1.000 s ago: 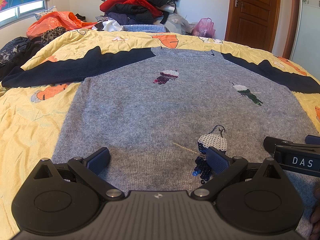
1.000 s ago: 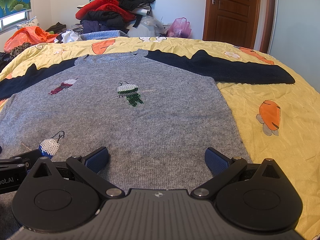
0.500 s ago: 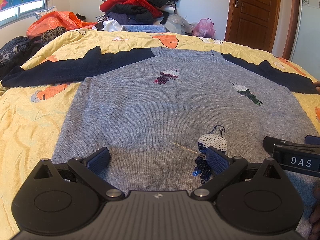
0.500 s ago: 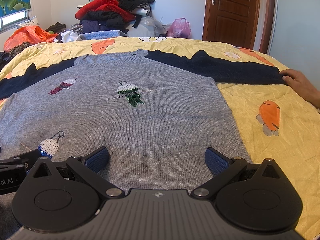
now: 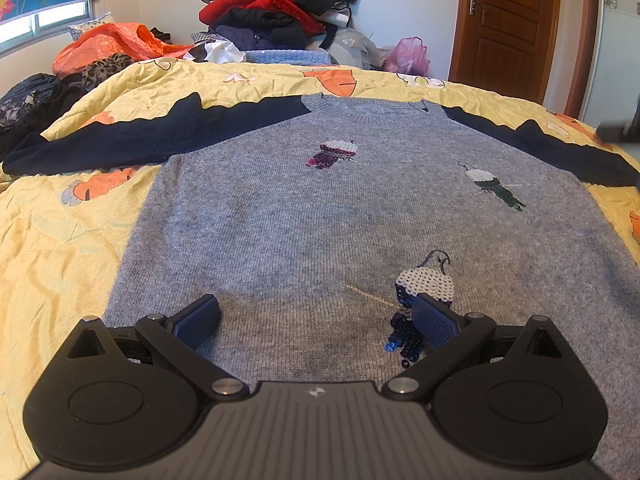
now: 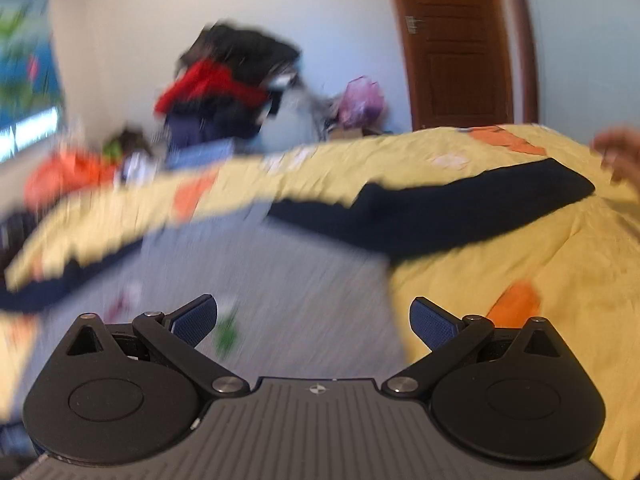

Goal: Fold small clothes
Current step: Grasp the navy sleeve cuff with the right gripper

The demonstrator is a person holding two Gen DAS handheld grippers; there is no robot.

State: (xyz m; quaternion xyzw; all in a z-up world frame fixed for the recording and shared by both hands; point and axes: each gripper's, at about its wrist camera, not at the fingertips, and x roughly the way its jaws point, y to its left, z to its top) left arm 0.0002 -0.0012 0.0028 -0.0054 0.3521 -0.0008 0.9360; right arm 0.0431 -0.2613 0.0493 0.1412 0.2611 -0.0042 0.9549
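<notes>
The grey sweater (image 5: 320, 216) lies flat on the bed (image 5: 60, 248). It looks soft and floppy, best pinched at the hem. Both the left hand-held gripper (image 5: 316, 320) and the right hand-held gripper (image 6: 314, 320) gape wide, empty.

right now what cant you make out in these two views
- Right wrist view: motion blur smears the sweater, so its sequin patches are unreadable.
- Right wrist view: the hand by the dark sleeve is cut by the edge; whether it touches the cuff is unclear.
- Left wrist view: the left gripper body hides the sweater's hem.
- Left wrist view: the right gripper is a blurred sliver at the edge.
</notes>
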